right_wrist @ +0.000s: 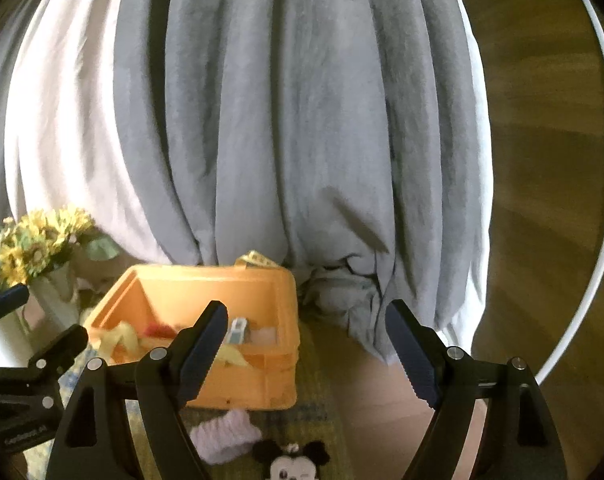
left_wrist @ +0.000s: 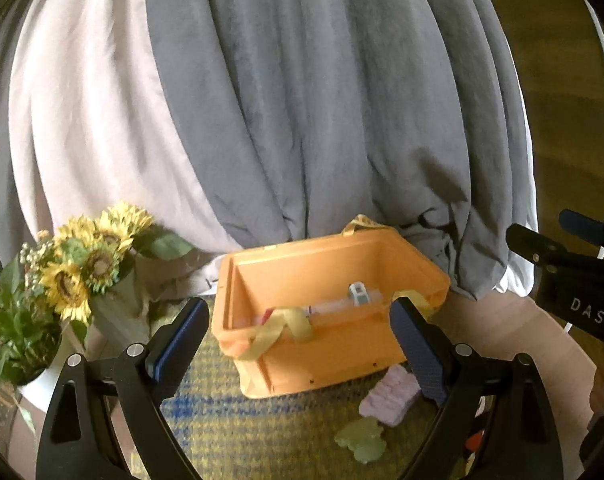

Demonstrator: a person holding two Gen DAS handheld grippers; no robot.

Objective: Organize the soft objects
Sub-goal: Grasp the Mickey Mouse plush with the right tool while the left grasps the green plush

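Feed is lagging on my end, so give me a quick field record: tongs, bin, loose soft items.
left tongs: open, empty
right tongs: open, empty
orange bin: upright on checked mat, some items inside
lilac knit piece: on mat beside bin
green soft toy: on mat, nearer camera
mouse plush: on mat
sunflowers: left of bin

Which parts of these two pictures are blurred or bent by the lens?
Left wrist view: the curtain bulges from lens distortion; the orange box is fairly sharp. Right wrist view: the sunflowers and the box look smeared.
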